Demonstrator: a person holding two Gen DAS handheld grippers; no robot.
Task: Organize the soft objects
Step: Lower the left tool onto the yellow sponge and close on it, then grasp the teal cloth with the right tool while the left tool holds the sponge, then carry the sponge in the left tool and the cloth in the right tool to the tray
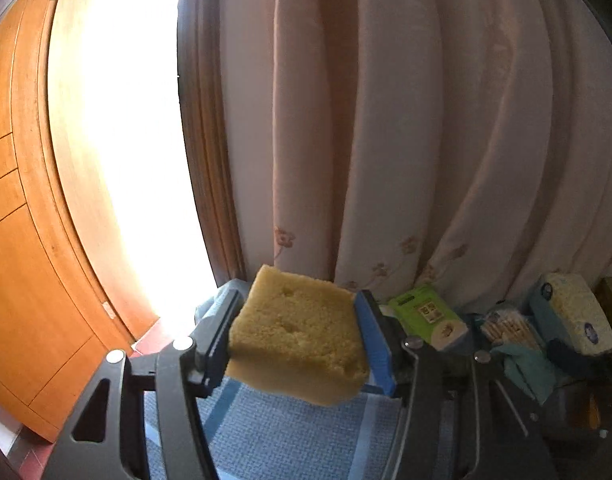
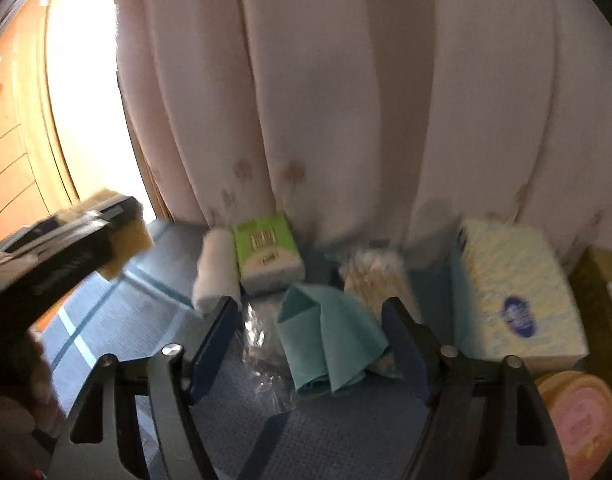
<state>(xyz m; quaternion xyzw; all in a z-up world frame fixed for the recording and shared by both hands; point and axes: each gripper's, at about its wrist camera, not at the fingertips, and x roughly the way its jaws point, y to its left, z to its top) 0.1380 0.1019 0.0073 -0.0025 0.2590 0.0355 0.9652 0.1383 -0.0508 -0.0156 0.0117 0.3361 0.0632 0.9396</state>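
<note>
My left gripper [image 1: 298,340] is shut on a yellow sponge [image 1: 298,336] and holds it in the air above the blue cloth-covered table [image 1: 266,440]. In the right wrist view the left gripper [image 2: 106,232] and the sponge [image 2: 136,240] show at the left, raised. My right gripper [image 2: 309,320] is open and empty, low over the table. Between and beyond its fingers lie a folded teal cloth [image 2: 325,340], crumpled clear plastic [image 2: 258,340], a white rolled towel [image 2: 216,272] and a pack of cotton swabs [image 2: 373,276].
A green tissue pack [image 2: 268,252] and a yellow-white tissue pack [image 2: 513,292] stand against the pink curtain [image 2: 345,100]. A pink round container [image 2: 577,416] sits at the right front. A wooden cabinet [image 1: 26,240] stands at the left.
</note>
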